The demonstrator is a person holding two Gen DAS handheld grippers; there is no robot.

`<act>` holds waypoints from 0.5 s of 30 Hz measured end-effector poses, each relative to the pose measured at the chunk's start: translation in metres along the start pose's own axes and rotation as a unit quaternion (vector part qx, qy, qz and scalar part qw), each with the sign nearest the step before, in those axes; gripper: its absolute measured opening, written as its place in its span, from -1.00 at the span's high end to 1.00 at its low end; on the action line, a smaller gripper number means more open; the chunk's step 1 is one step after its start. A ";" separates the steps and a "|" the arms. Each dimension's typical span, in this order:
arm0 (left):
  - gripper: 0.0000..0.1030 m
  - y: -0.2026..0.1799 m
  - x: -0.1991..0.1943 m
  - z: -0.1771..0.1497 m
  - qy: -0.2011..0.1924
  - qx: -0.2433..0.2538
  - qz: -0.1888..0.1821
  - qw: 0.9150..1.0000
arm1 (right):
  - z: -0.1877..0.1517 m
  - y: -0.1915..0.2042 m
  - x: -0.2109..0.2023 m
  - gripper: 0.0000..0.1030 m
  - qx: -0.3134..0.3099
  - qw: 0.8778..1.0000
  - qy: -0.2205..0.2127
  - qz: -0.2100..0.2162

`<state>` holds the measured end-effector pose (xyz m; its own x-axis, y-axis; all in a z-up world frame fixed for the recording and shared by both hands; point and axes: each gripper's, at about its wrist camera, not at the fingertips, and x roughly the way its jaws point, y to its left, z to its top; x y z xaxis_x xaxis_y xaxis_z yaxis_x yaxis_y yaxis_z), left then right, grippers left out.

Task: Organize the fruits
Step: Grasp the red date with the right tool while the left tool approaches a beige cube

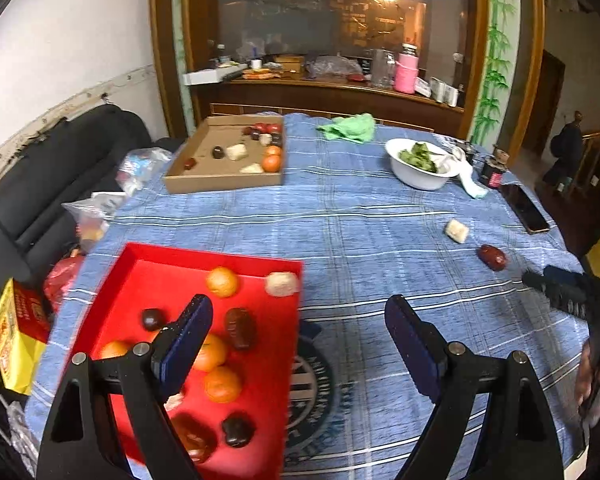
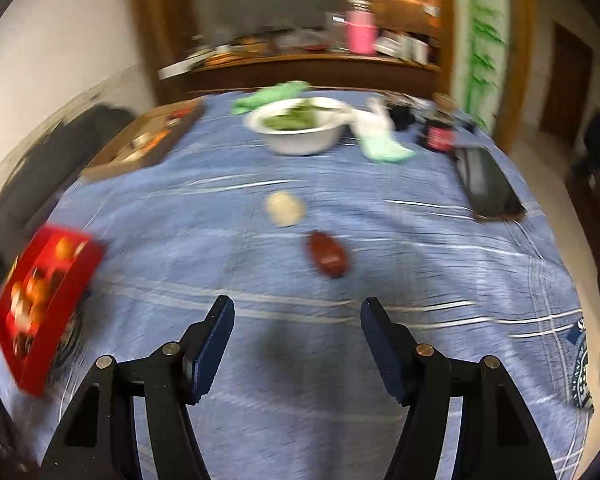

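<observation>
A red tray (image 1: 140, 256) at the table's near left holds several oranges (image 1: 222, 281), dark red dates (image 1: 240, 328) and a pale round piece (image 1: 281, 284). My left gripper (image 1: 298, 320) is open and empty, its left finger over the tray. On the blue cloth to the right lie a loose pale piece (image 1: 457, 231) and a dark red date (image 1: 492, 257). In the blurred right wrist view my right gripper (image 2: 297, 320) is open and empty, just short of the date (image 2: 327, 255) and the pale piece (image 2: 285, 208). The red tray (image 2: 72, 280) shows far left.
A cardboard box (image 1: 220, 182) with more fruit sits at the far left. A white bowl of greens (image 1: 420, 162), a green cloth (image 1: 350, 127), a white sock (image 1: 470, 180), a small jar (image 1: 492, 170) and a phone (image 1: 526, 208) lie at the far right. A yellow-red box (image 1: 16, 340) sits off the left edge.
</observation>
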<state>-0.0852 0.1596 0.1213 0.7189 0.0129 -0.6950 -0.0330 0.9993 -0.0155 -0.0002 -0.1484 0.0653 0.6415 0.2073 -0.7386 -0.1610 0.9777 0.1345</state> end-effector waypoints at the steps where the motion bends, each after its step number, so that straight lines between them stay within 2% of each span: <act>1: -0.69 -0.004 0.004 0.000 0.005 0.001 -0.010 1.000 | 0.006 -0.011 0.005 -0.36 0.013 1.000 0.002 0.003; 6: -0.69 -0.021 0.028 0.003 0.039 -0.014 -0.061 0.997 | 0.025 -0.029 0.039 -0.36 0.038 0.999 0.011 0.012; 12: -0.69 -0.038 0.055 0.023 0.049 -0.031 -0.102 0.993 | 0.031 -0.024 0.077 -0.35 0.026 0.999 0.030 0.015; 15: -0.69 -0.051 0.083 0.034 0.068 -0.037 -0.119 0.990 | 0.029 -0.022 0.087 -0.20 0.024 0.999 0.036 0.026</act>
<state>-0.0005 0.1112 0.0889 0.6116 -0.2324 -0.7562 0.0719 0.9682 -0.2395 0.0804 -0.1515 0.0173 0.5770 0.2558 -0.7756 -0.1556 0.9667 0.2031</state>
